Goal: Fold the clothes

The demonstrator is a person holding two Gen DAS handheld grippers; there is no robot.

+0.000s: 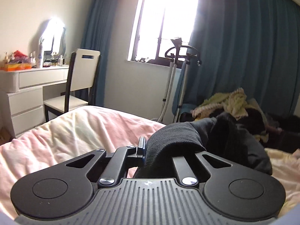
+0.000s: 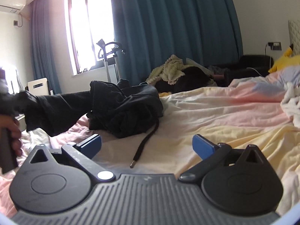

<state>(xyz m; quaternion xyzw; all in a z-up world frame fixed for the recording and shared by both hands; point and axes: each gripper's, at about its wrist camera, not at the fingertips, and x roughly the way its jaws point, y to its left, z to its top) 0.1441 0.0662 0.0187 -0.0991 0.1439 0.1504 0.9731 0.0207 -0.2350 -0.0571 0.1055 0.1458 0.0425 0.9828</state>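
I am pinching the ribbed cuff of the dark garment (image 1: pixel 174 140) in the left hand-held gripper (image 1: pixel 148 150) — apparently clamped. It is trailing centre-left across the bed (image 2: pixel 215 116); the right hand-held gripper (image 2: pixel 147 144), gaping empty, should be taking the opposite edge — avoiding the drawstring (image 2: pixel 144 146).

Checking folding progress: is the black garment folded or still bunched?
Bunched. The black garment lies crumpled on the bed, one end lifted by the left hand-held gripper, drawstring trailing loose.

matt ribbed black cloth hoodie (image 1: pixel 174 140) on soft wrinkled cotton bedsheet (image 2: pixel 215 116).
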